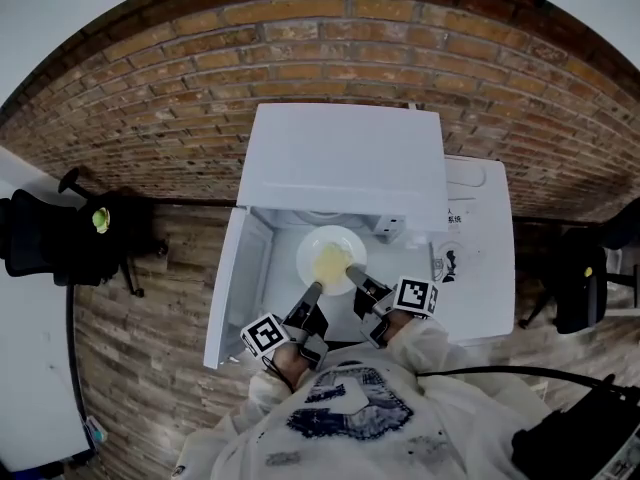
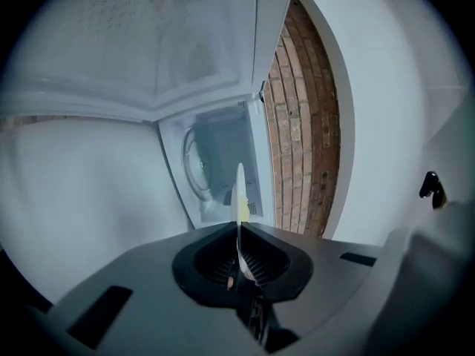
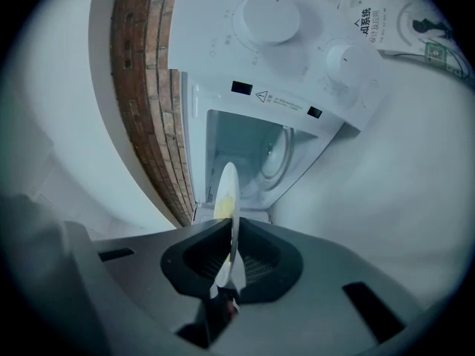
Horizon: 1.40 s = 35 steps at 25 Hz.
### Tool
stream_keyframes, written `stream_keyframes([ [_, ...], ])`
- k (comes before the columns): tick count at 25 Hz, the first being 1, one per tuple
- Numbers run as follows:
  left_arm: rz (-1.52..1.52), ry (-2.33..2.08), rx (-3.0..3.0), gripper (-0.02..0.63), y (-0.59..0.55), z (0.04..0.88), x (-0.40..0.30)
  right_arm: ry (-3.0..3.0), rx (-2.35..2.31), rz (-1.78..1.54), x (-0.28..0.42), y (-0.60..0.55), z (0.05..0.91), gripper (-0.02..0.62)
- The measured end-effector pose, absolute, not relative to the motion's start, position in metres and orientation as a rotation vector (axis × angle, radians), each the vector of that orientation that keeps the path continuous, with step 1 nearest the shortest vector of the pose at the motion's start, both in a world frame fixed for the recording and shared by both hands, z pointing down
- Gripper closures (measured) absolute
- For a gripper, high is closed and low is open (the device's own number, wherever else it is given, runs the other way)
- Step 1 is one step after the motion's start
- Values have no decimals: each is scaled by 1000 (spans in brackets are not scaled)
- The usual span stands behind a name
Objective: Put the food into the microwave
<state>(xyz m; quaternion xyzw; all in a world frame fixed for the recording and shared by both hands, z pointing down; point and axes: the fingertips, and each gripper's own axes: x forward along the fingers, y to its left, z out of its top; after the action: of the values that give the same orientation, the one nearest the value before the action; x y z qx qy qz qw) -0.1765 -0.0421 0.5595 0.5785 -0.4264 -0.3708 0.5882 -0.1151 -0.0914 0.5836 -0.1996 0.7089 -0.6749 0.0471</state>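
A white plate with a heap of pale yellow food is held level between the two hand-held grippers, just in front of the open white microwave. The microwave's door is swung wide to the left. The left hand-held gripper has the near left part of the plate's rim and the right hand-held gripper the near right part, so the plate lies directly ahead of both, beyond their tips, with the food towards its middle. In the left gripper view the plate shows edge-on as a thin white blade rising from between the dark jaws, which are narrowed tight onto its rim; a streak of yellow shows on it, and the lit cavity with its round turntable ring stands ahead. The right gripper view gives the same picture: jaws pinched narrowly on the rim, plate edge-on, the cavity beyond it. Above that opening sits the control panel with two round knobs. A brick wall stands behind the microwave, and the person's pale sleeves reach in from the bottom of the head view.
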Motion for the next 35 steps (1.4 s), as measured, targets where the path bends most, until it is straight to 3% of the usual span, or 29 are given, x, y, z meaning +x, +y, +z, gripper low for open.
stream_keyframes([
  [35,-684,-1067,1305,583,-125,654,-216,2041,-798,-2107,-141,-173,672,560],
])
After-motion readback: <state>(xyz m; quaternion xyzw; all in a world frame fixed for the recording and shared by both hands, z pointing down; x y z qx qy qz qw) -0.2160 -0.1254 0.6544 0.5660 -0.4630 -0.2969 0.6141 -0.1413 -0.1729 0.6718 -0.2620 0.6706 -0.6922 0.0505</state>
